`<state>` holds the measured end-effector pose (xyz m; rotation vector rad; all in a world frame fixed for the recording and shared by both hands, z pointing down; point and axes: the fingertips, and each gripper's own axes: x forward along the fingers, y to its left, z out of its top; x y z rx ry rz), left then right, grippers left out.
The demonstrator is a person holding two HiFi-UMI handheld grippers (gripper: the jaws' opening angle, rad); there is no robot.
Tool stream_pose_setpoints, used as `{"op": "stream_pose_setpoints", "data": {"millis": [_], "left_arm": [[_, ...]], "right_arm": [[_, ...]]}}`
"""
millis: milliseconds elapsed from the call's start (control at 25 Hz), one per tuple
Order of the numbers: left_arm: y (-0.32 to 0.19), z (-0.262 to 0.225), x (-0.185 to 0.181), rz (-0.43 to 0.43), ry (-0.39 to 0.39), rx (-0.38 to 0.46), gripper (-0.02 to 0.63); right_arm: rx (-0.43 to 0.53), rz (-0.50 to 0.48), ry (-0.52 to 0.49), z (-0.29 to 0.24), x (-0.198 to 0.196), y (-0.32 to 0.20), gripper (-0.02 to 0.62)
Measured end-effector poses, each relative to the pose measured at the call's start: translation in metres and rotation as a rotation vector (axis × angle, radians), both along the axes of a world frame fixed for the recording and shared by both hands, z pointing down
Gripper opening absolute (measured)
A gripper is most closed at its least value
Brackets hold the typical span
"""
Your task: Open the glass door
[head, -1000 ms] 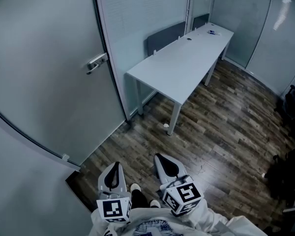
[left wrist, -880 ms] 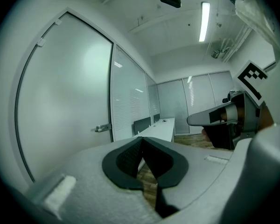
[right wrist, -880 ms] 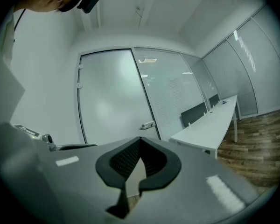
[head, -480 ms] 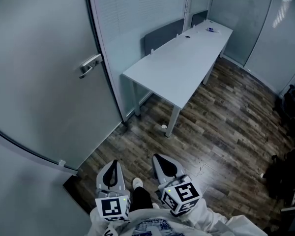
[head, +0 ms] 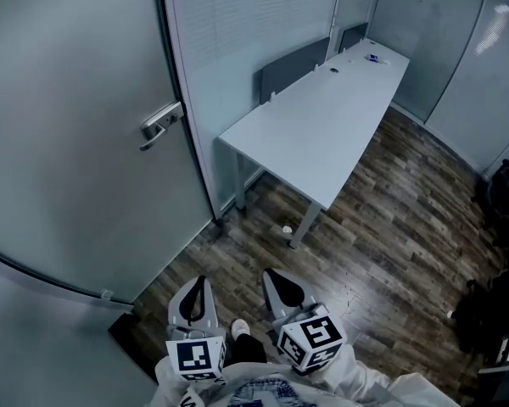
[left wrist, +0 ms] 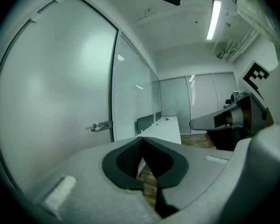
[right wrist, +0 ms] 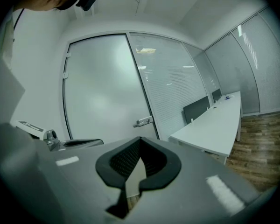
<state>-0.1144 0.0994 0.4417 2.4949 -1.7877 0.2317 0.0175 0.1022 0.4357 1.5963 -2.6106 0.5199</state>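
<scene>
The frosted glass door (head: 68, 142) fills the left of the head view and stands closed, its metal lever handle (head: 161, 124) near its right edge. My left gripper (head: 199, 283) and right gripper (head: 272, 273) are held side by side low in front of my body, well short of the door, both shut and empty. The left gripper view shows its shut jaws (left wrist: 142, 140) with the handle (left wrist: 101, 125) far off to the left. In the right gripper view the jaws (right wrist: 140, 139) are shut too, and the handle (right wrist: 143, 122) is ahead just above them.
A long white table (head: 322, 125) runs along the glass partition to the right of the door, with a grey panel (head: 293, 68) behind it. A small white object (head: 287, 229) lies by the table leg. Dark bags (head: 492, 312) stand at the right on the wood floor.
The door's bottom corner and the table have drawn closer in the head view as I step forward. Both grippers stay shut, side by side in front of me.
</scene>
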Motion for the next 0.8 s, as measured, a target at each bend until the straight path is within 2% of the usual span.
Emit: {"op": "stream_pose_setpoints", "data": {"millis": [160,400,600,800], "left_arm": [[-0.034,0.003,-0.016,0.0,0.011,-0.013,0.002],[-0.075,-0.003,-0.039,0.005,0.011,0.018,0.002],[-0.104,-0.006,-0.058,0.012,-0.005,0.034,0.002],[-0.118,0.0,-0.074,-0.019,-0.009,0.019,0.002]], "right_arm": [[-0.01,-0.007,0.007,0.002,-0.018,-0.033,0.004],[0.009,-0.002,0.021,-0.005,-0.04,-0.073,0.003],[0.026,0.026,0.016,-0.009,-0.053,-0.099,0.005],[0.013,0.006,0.023,-0.002,-0.063,-0.12,0.005]]}}
